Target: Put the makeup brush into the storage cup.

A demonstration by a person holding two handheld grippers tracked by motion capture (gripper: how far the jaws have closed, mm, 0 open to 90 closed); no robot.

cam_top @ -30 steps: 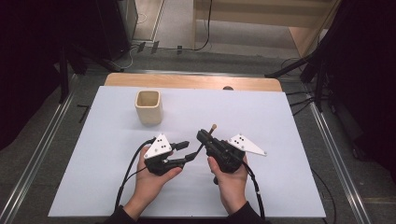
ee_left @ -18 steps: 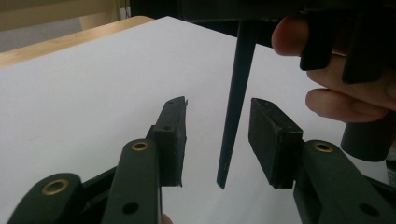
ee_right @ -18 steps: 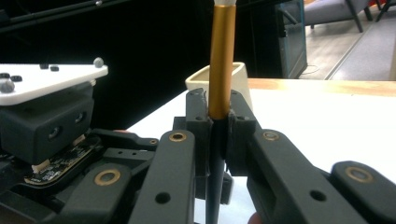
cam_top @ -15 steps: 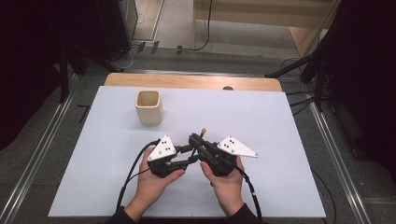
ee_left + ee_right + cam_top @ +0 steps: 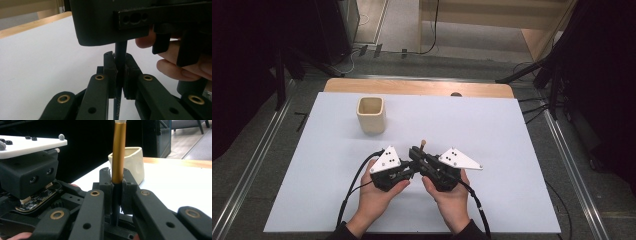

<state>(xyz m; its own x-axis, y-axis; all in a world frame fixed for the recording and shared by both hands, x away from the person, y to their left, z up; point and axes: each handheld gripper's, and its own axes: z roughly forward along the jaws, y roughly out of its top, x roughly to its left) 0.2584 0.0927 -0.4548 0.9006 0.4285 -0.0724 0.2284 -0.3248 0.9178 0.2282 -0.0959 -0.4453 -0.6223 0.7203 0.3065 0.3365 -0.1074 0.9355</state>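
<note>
Claws I'm working: two, left claw (image 5: 411, 166) and right claw (image 5: 416, 151)
Pencils (image 5: 118, 157): one
Cups (image 5: 371, 114): one
Surfaces (image 5: 492, 130): one

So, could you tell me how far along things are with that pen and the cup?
Done: both the left gripper and right gripper are closed on the pen, held between them. In hand: a two-gripper hold, possibly a handover. Left: the pen is not in the cup, which stands apart farther up the table.
</note>
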